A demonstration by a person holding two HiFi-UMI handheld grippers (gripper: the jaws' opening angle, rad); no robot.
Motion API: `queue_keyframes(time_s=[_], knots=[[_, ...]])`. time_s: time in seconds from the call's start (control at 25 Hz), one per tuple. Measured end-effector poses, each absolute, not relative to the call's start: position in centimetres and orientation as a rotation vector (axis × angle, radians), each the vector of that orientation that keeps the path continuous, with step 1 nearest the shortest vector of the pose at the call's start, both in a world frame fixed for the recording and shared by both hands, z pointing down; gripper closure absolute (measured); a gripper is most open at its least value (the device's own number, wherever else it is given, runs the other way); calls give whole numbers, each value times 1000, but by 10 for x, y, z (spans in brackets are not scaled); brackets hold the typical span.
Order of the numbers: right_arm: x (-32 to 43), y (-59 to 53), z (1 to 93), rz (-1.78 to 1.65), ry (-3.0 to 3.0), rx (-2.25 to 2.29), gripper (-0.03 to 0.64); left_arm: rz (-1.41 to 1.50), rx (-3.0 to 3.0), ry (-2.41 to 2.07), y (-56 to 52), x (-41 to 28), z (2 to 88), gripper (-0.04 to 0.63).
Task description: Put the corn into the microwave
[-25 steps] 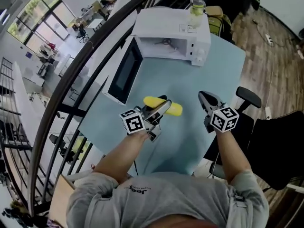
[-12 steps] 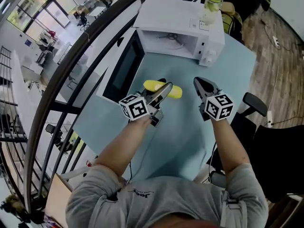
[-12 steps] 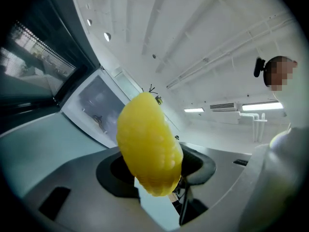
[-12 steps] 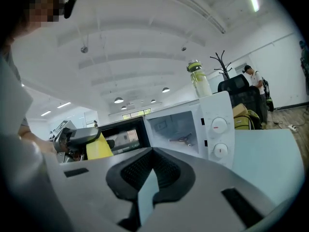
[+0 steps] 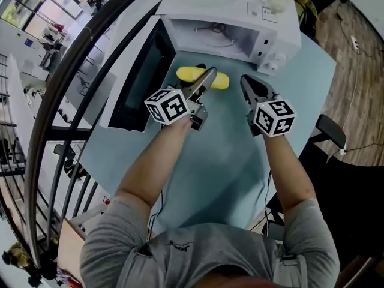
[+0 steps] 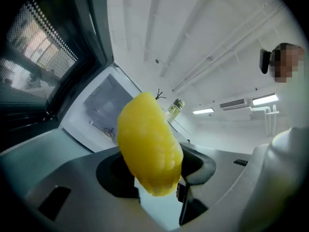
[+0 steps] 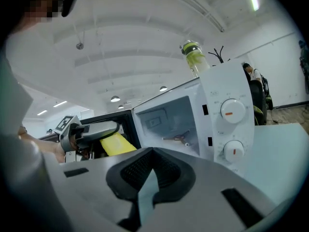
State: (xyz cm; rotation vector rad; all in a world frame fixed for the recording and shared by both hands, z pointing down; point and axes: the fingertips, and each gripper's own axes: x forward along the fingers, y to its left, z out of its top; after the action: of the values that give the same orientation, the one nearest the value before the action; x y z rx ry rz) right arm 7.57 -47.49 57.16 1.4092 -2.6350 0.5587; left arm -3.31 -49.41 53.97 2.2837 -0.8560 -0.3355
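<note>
One corn [image 5: 187, 74] (yellow, between left gripper [image 5: 204, 72] fingers) outside open microwave [image 5: 231, 5]

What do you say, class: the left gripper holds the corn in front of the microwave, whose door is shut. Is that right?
Not quite. The door is open, not shut: the head view shows it swung out left of the microwave. The rest stands: the left gripper holds the corn in front of it.

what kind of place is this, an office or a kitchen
Most likely an open-plan office or lab, not a kitchen: a microwave sits on a light blue table beside a curved railing, with an office chair next to it and desks beyond.
</note>
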Motion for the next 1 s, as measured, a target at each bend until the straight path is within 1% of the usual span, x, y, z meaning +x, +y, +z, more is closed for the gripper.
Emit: queue_keyframes(time_s=[0.56, 1.0], knots=[[65, -509, 593, 592, -2690, 1406, 598, -456, 2207, -1007, -612, -30, 554, 359], [61, -520, 603, 602, -2725, 1400, 598, -374, 2101, -1073, -684, -25, 587, 359]])
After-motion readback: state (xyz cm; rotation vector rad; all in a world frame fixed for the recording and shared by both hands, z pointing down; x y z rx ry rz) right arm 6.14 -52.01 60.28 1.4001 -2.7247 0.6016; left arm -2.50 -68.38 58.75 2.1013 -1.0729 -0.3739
